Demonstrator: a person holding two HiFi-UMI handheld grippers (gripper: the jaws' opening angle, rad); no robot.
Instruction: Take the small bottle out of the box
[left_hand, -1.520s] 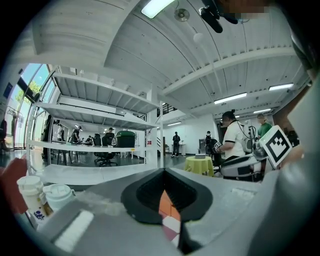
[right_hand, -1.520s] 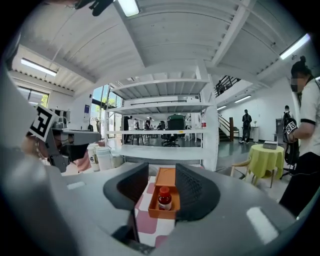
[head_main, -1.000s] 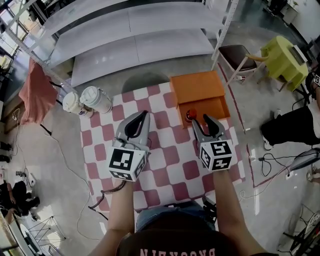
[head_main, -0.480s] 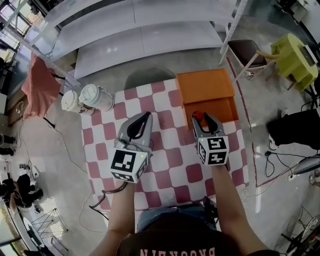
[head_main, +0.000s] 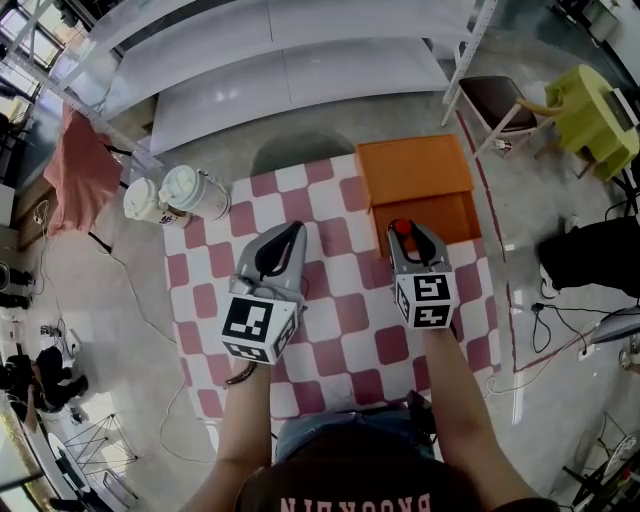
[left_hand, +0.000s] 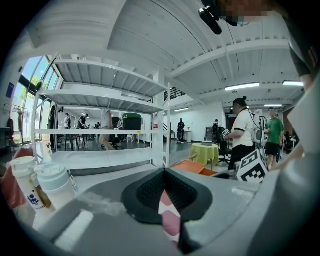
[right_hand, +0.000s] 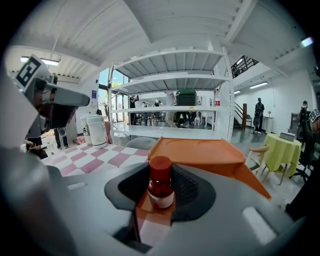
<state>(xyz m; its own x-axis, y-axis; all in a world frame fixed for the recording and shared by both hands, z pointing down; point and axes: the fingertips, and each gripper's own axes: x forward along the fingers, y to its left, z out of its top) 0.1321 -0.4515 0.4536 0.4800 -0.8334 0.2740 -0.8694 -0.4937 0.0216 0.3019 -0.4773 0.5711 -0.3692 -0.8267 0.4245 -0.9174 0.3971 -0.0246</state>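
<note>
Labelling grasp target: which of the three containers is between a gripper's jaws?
The small red-capped bottle, in the right gripper's closing jaws at the orange box; both large white tumblers stand far left, untouched.

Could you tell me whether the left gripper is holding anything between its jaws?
No, the left gripper's jaws stand together, with only the checkered tablecloth showing through the slit between them.

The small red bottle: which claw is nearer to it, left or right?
Right. The bottle stands between the closing jaws of the right claw; the left claw is apart, over the checked cloth.
</note>
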